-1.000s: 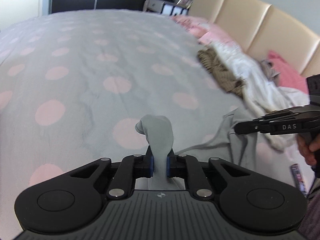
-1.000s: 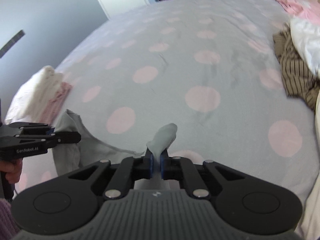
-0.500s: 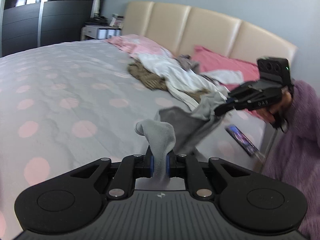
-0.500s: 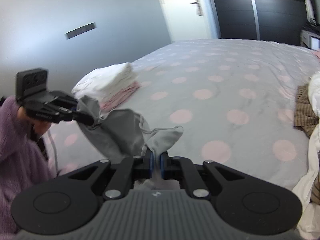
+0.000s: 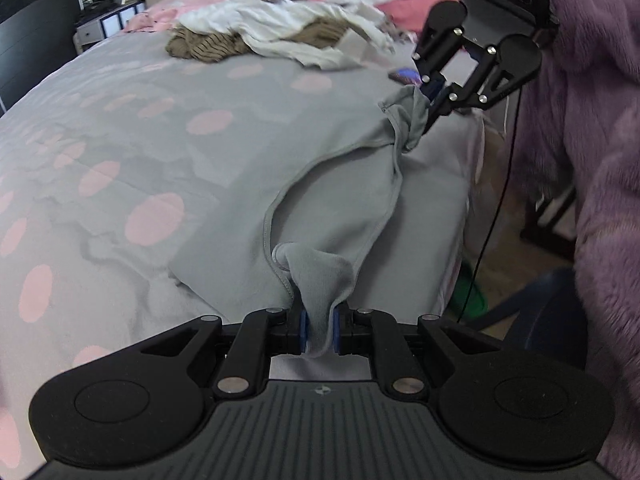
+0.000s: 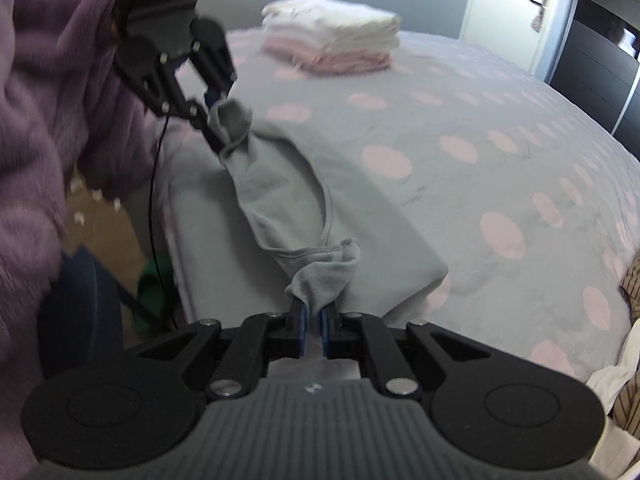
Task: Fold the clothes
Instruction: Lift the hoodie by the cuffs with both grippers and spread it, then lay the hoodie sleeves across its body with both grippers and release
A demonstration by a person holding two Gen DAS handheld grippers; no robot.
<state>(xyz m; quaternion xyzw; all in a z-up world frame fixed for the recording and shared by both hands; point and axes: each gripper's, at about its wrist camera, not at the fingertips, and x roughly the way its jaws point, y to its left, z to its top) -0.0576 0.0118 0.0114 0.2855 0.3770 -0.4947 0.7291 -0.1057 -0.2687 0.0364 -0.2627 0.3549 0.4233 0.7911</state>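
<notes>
A grey garment (image 5: 332,184) hangs stretched between my two grippers over the near edge of the bed, its lower part resting on the bedspread; it also shows in the right wrist view (image 6: 288,200). My left gripper (image 5: 319,330) is shut on one bunched corner. My right gripper (image 6: 314,324) is shut on the other corner. Each gripper shows in the other's view, the right one (image 5: 424,98) and the left one (image 6: 212,114), both pinching grey cloth.
The bed has a grey spread with pink dots (image 5: 152,128). A heap of unfolded clothes (image 5: 280,36) lies by the headboard. A folded white and pink stack (image 6: 332,36) sits at the far corner. My purple sleeve (image 5: 592,128) and a cable (image 5: 496,184) are beside the bed.
Both grippers have swung round to face each other and lowered the garment, which now drapes onto the bed edge instead of hanging in the air.
</notes>
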